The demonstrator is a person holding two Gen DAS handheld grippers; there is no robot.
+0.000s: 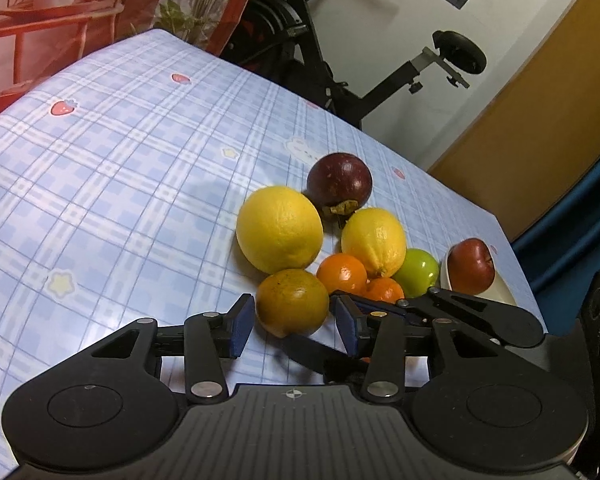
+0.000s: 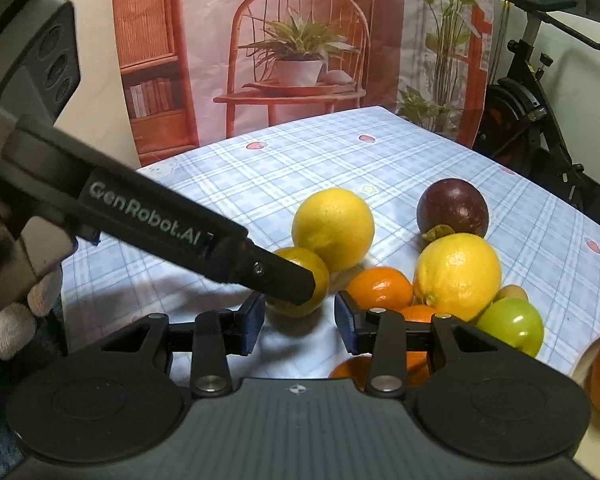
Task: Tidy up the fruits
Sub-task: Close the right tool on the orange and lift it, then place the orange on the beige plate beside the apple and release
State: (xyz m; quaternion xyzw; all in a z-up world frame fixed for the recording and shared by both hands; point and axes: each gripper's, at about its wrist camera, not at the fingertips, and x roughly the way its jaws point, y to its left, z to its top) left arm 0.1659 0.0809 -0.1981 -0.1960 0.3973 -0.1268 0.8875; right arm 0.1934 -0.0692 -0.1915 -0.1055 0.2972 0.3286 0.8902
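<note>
The left gripper [image 1: 294, 322] fingers, slightly spread, flank the firm, round, roll-prone greenish orange [image 1: 292, 303]; grip its widest middle.

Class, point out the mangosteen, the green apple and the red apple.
mangosteen [image 1: 339, 182], left wrist view, upper skin
green apple [image 2: 512, 326], right wrist view, front face
red apple [image 1: 471, 266], left wrist view, middle

A printed backdrop [image 2: 300, 60] of a chair, potted plant and bookshelf hangs behind the table [image 1: 120, 168] with its blue plaid cloth. A black exercise bike [image 1: 340, 52] stands beside a white wall [image 1: 512, 40].
</note>
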